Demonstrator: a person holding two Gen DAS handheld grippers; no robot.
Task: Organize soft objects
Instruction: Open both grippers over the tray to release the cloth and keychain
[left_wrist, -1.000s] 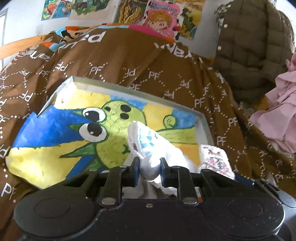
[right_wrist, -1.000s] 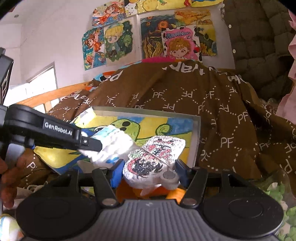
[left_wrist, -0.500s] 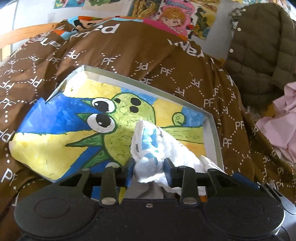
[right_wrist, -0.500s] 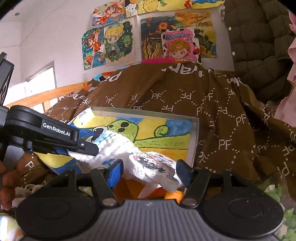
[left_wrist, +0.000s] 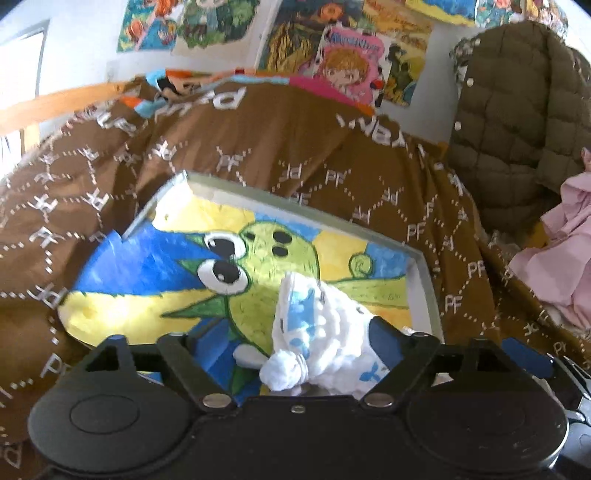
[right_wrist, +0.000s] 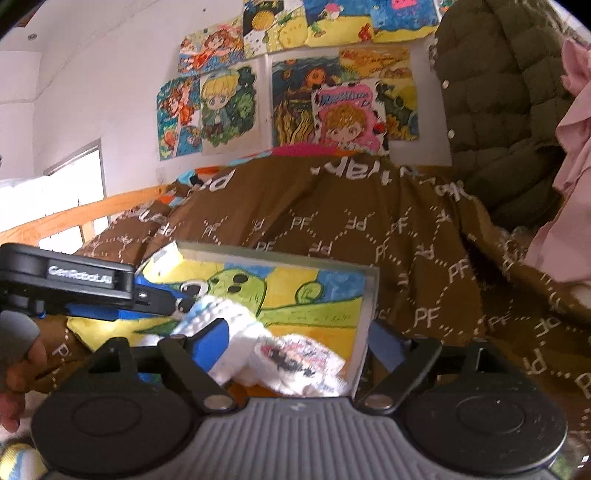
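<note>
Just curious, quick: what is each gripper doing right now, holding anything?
Left gripper: opening, white-and-blue sock lies loose between its fingers.
Right gripper: opening, printed sock released, nothing held.

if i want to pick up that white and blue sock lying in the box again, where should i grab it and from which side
Probably the bunched, knotted end of the white and blue sock, nearest the left hand-held gripper. It forms a compact lump, while the rest spreads loose over the painted box. Come from the near side, pointing slightly down, one finger each side of the lump. The jaws are opening now, with the sock between them, unclamped.

Fluffy cloth sock (left_wrist: 317, 325), seemingly knitted
</note>
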